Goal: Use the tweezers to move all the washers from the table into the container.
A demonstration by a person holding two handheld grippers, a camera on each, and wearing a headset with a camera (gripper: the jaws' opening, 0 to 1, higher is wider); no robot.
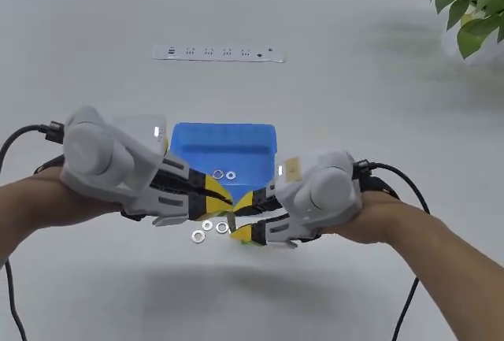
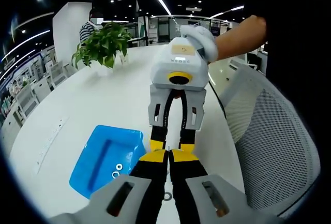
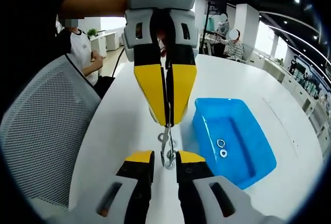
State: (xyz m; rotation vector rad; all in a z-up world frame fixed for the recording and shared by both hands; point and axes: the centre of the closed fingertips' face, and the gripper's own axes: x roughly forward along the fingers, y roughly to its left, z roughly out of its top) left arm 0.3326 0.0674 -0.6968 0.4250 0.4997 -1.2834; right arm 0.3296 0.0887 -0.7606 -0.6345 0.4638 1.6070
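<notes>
Silver washers (image 1: 207,225): head view gives the count, 3 loose on the white table (image 1: 331,81), close together, just in front of the blue container (image 1: 223,140) and beneath the spot where the two grippers meet. 2 more lie side by side on the container floor, near its front wall.

Right gripper view gives the detail at the tips. Thin metal tweezers (image 3: 166,131) stick out of the left gripper (image 3: 166,120), whose yellow jaws are pressed together on them. The tweezer points reach down to the table among 2 of the loose washers, just beside the container's long wall. Can't tell whether a washer is pinched.

Right gripper (image 3: 165,158): jaws stand apart, one each side of the tweezer points. Can't tell if they touch the tweezers.

Left gripper view looks the other way. Its own jaws sit close w/ just a slit between, the right gripper faces them tip to tip, and 1 washer lies on the table under the jaws. The container is off to the left w/ the 2 washers in it.

In head view a hand (image 1: 47,199) holds the left gripper and the other hand (image 1: 386,219) the right, w/ black cables trailing from both.

Further out, head view shows a white power strip (image 1: 218,53) beyond the container and a green plant (image 1: 465,2) at the table's far corner. Both gripper views take in a grey mesh chair (image 2: 269,146) at the table edge and an office hall w/ ceiling lights behind.
</notes>
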